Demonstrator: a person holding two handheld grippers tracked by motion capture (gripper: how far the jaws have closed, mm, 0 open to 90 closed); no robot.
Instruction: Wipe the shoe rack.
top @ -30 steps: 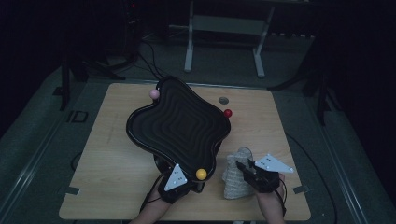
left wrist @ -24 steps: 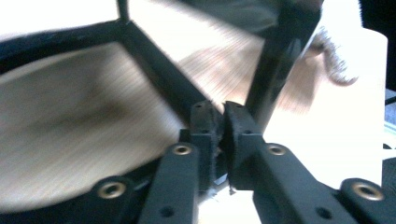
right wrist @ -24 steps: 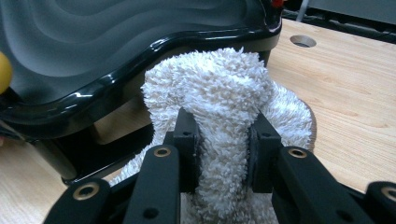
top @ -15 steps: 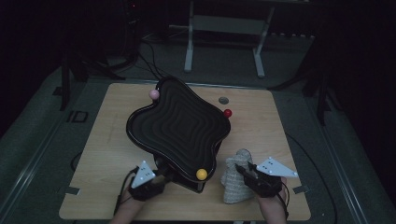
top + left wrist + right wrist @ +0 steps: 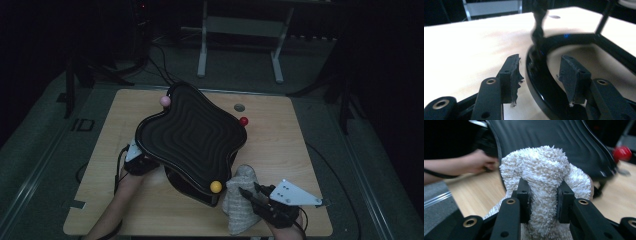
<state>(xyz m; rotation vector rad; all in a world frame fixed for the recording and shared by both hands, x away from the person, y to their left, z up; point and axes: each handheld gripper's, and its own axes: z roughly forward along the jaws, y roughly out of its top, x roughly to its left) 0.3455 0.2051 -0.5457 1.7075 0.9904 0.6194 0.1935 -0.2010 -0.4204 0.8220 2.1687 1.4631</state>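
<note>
The landmark is the black wavy board [image 5: 192, 137], a rigid, ridged panel tilted on a black ring base [image 5: 541, 82] near the middle of the desk [image 5: 295, 155]. It looks hard, glossy and likely slippery, and probably wobbles on its stand, so any pressure on it should be light. Three small balls sit at its edges: pink [image 5: 164, 101] at the far corner, red [image 5: 243, 121] at the right, yellow [image 5: 216, 186] at the near edge; a hard knock could probably jar them. The cloth [image 5: 241, 202], a white fluffy towel, stands bunched just right of the board's near corner; it is soft, light and easily squeezed, best taken by a thick fold. The right tongs [image 5: 541, 201] are clamped on such a fold. The left tongs [image 5: 540, 77] are parted with nothing gripped, straddling the base rim at the board's left underside. Open desk lies right of the board and at its near left; the desk's front edge is close behind the cloth.
</note>
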